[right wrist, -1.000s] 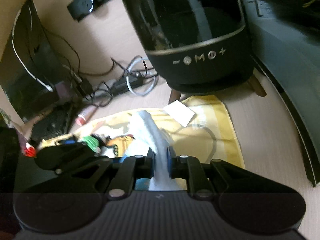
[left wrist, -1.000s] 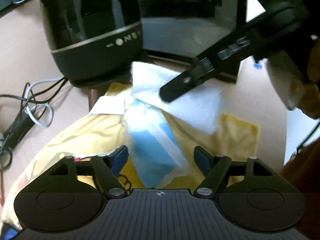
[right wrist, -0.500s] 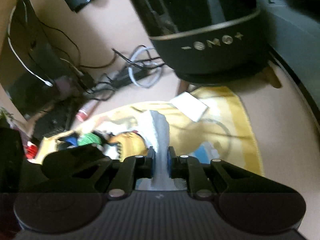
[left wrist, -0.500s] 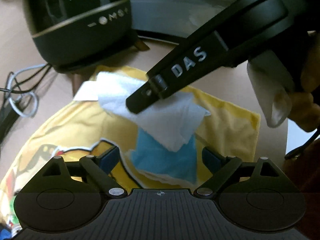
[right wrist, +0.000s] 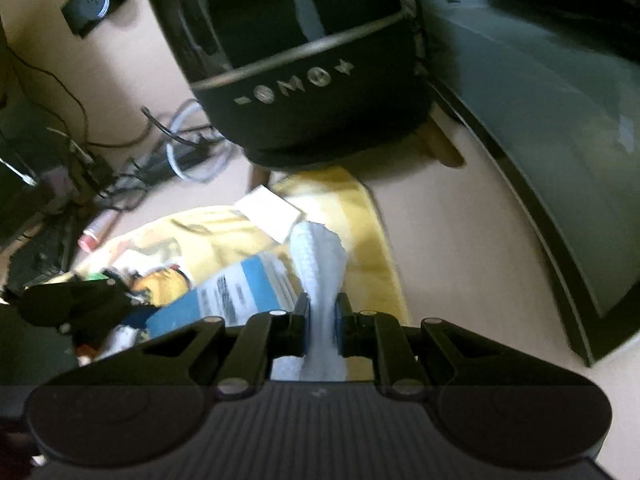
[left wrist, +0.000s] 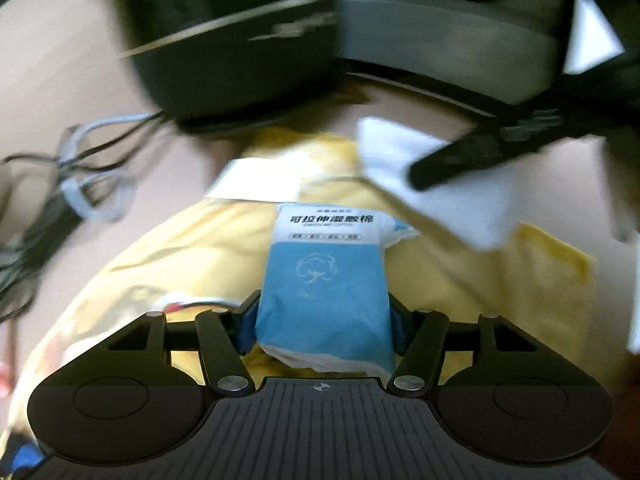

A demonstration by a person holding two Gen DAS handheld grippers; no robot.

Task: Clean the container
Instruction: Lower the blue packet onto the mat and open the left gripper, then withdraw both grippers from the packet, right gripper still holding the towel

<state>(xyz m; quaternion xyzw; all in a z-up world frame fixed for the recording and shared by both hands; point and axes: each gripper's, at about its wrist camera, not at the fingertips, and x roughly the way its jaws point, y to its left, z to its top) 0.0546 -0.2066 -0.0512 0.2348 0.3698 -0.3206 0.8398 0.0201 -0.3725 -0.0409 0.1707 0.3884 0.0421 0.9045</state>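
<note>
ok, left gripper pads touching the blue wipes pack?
Touching. Left wrist view: left gripper, jaws closing, blue pads flush against both sides of the blue wipes pack.

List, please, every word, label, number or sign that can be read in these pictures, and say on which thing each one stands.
"可拉伸湿敷棉": on the white top of the blue packet, held in the left claw.
Smaller line and four small boxes under it: too small to read.
"−", "M", "+" and a round sign: on the band of the black device.
Print on the packet's other face, right wrist view: blurred.
Lettering on the right claw's arm: blurred.
</note>
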